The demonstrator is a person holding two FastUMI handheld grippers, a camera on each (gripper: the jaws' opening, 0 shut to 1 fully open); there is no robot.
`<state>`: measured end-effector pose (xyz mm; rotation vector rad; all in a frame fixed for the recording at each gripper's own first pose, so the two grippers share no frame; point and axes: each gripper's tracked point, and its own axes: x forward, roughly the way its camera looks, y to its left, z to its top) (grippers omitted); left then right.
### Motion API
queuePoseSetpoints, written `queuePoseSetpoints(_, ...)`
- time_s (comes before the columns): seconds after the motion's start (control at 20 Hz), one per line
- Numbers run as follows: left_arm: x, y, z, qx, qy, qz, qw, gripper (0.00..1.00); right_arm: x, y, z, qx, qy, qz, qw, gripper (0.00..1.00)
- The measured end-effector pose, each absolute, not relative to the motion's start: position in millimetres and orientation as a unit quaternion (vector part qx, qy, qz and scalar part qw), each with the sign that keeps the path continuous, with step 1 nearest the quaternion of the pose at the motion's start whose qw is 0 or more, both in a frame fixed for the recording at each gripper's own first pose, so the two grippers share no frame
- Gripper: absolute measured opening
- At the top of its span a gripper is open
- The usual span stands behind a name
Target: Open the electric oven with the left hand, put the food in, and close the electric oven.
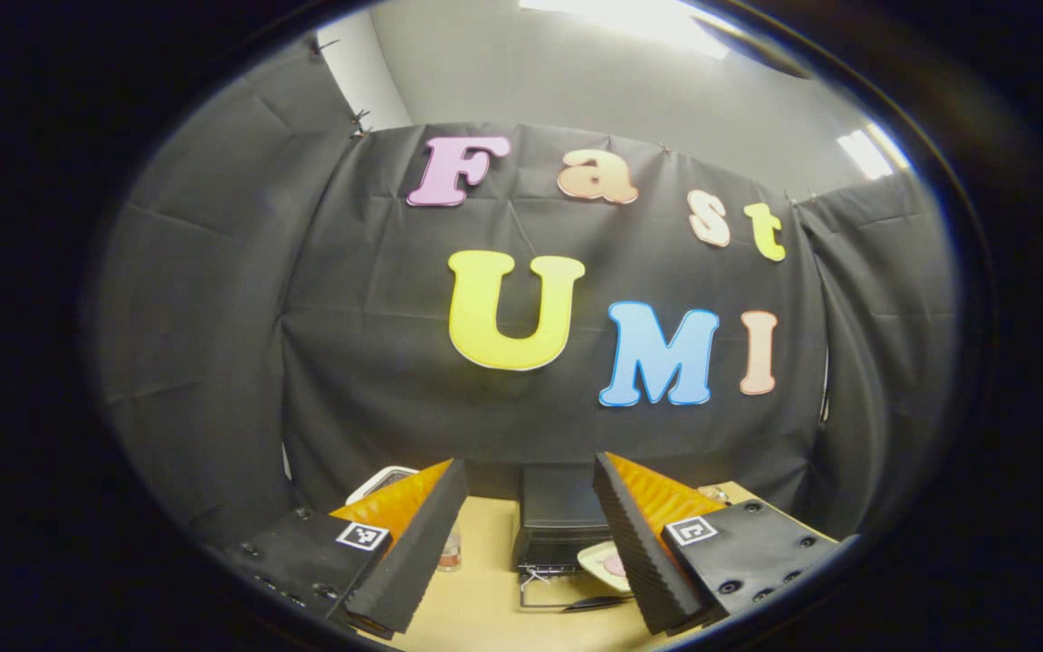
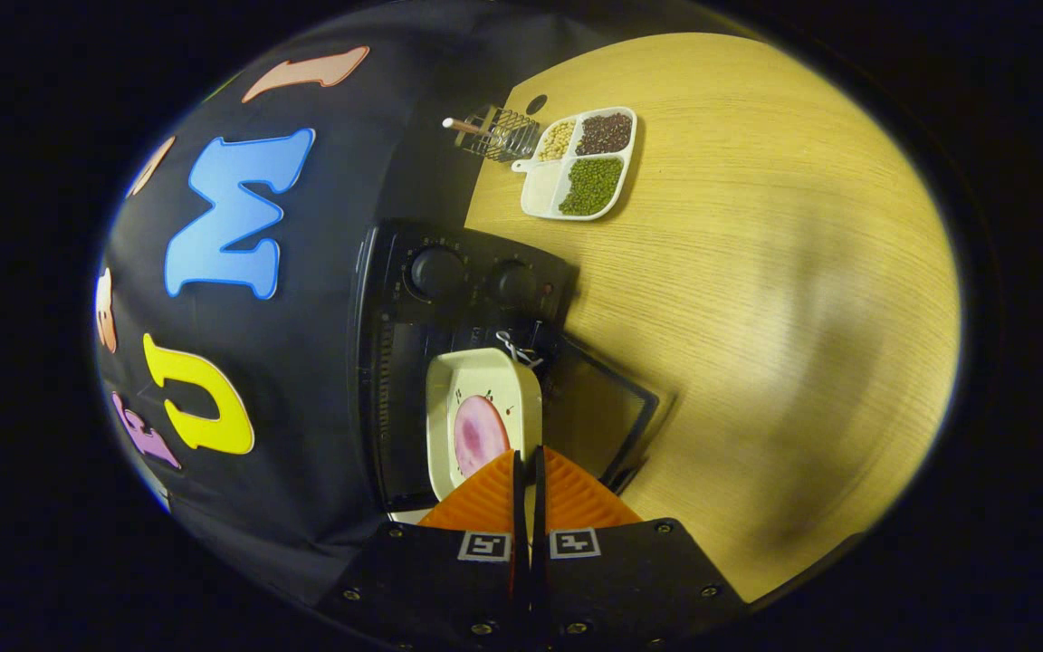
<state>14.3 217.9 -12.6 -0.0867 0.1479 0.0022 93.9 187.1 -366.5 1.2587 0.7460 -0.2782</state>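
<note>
Item: black electric oven with two round knobs, standing on the pale wooden table against the booth's cloth wall; its glass door hangs open, lowered toward the table. Item: cream square plate carrying a round pink slice of food, held at the oven's mouth, apparently partly over the opening. Right gripper: clenched on the plate's near rim, fingers nearly together with the edge between them. Left gripper: released, jaws wide apart, holding nothing, raised in front of the oven and well clear of the door. Also present: a white divided tray of beans and grains and a small wire basket, both near the table's far edge, well apart from the work. Handling note, as judgement: the plate should go in level and straight, pushed deep enough for the door to clear its rim, with the grip kept firm until the plate rests inside; the left claw waits to lift the door.
</note>
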Motion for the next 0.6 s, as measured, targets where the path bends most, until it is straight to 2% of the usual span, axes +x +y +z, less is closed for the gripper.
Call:
queuePoseSetpoints(0.35, 12.0, 255.4, -29.3, -0.044, 0.096, 0.032, 0.994, 0.99, 146.7, 215.9, -391.0, 0.606, 0.297, -0.205, 0.709, 0.01)
queuePoseSetpoints(0.4, 11.4, 261.8, -34.6, -0.044, 0.1, 0.037, 0.993, 0.95, 155.0, 217.5, -393.7, 0.608, 0.291, -0.216, 0.707, 0.01)
queuePoseSetpoints(0.45, 10.6, 268.2, -35.5, -0.042, 0.103, 0.043, 0.993, 0.99, 163.2, 218.8, -398.2, 0.607, 0.286, -0.223, 0.707, 0.01)
queuePoseSetpoints(0.6, -0.7, 285.1, -50.0, -0.039, 0.113, 0.063, 0.991, 0.99, 190.2, 225.9, -405.9, 0.617, 0.264, -0.226, 0.706, 0.02)
